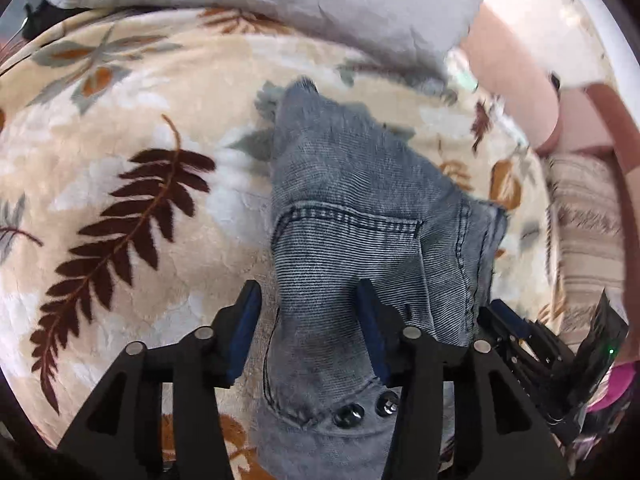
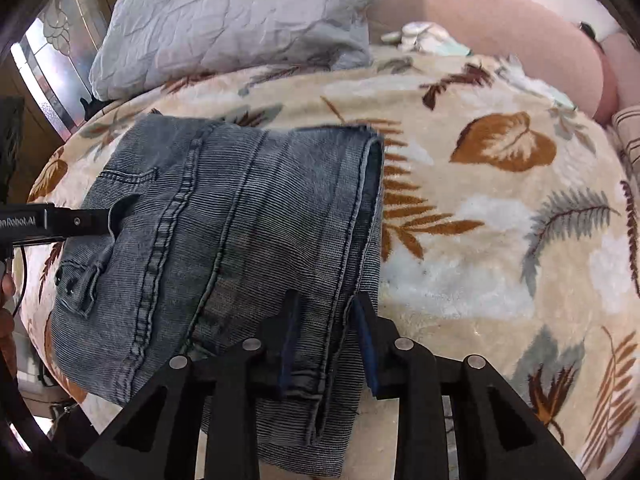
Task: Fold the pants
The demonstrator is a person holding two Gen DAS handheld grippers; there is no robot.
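Grey-blue denim pants (image 1: 352, 200) lie folded into a thick stack on a cream leaf-print blanket (image 1: 120, 120). In the left wrist view my left gripper (image 1: 310, 320) stands open over the waistband end. Its right finger rests on the denim near two metal buttons (image 1: 366, 410). Its left pad is over bare blanket, clear of the cloth. One of its fingers (image 2: 92, 220) shows by the back pocket in the right wrist view. There my right gripper (image 2: 328, 328) straddles the near right edge of the pants (image 2: 240, 220), and the layered hem fills the gap between its pads.
A crumpled grey pillow (image 2: 224, 20) lies at the far side of the blanket (image 2: 500, 240). Behind it runs a pink padded backrest (image 2: 480, 20). A striped beige cloth (image 1: 584, 220) sits at the right. A patterned glass pane (image 2: 48, 72) is at the far left.
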